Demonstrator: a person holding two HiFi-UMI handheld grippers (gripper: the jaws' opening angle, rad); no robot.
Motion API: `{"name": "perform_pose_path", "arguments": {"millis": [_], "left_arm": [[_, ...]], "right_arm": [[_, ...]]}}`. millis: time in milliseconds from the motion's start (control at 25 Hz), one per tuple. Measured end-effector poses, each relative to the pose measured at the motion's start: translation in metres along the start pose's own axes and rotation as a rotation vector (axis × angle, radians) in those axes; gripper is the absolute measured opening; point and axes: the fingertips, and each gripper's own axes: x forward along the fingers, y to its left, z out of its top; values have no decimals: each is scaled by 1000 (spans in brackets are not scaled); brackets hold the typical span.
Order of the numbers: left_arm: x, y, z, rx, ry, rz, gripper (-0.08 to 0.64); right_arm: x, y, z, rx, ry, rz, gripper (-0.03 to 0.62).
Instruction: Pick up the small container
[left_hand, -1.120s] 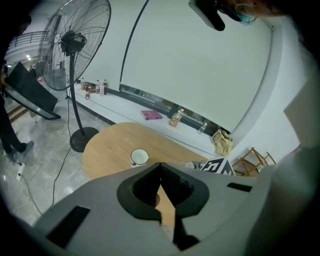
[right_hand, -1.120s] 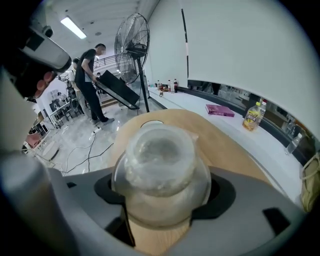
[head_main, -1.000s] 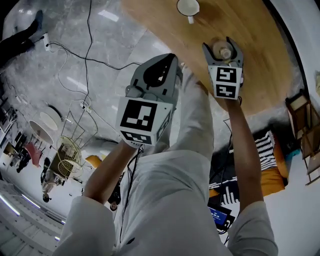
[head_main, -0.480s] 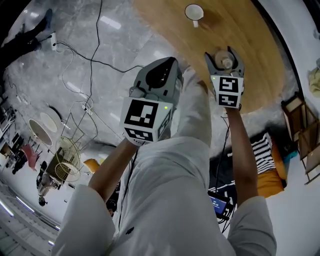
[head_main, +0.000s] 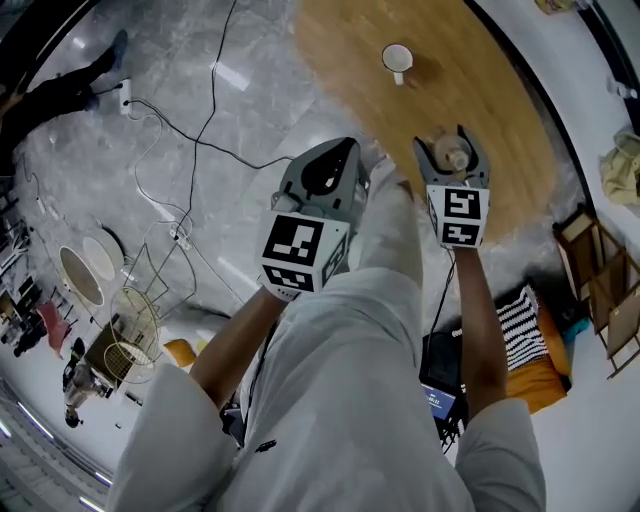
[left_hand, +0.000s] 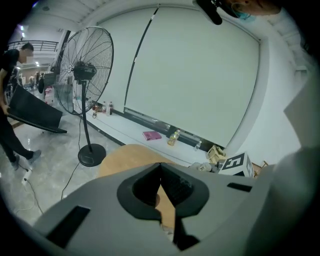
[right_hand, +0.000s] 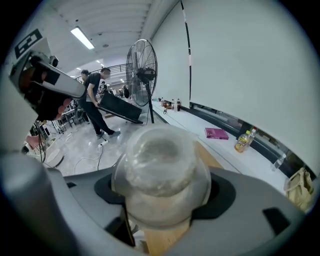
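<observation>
Small container (right_hand: 159, 172): a rounded jar of cloudy clear plastic with a domed lid, clamped between the jaws of the right gripper (head_main: 446, 150), one jaw pressing on each side. Its contents cannot be made out through the wall. In the head view it sits over the round wooden table (head_main: 505, 95), close to the edge nearest the person. Left gripper (left_hand: 160, 165): grey moulded jaws closed tip to tip with nothing between them, held at the table's near edge beside the right gripper. White cup (head_main: 397, 58): stands farther across the tabletop, well apart from the container; short handle, plain white interior. Beyond, a pedestal fan (right_hand: 142, 70) with a wire cage stands on the polished grey floor (head_main: 200, 120).
</observation>
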Motion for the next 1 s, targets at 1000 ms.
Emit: {"name": "perform_pose_path", "arguments": {"millis": [1000], "left_arm": [[-105,-10,51,49,-162,-12,20]], "right_arm": [[-130,31,84,-34,-75,-41,341]]}}
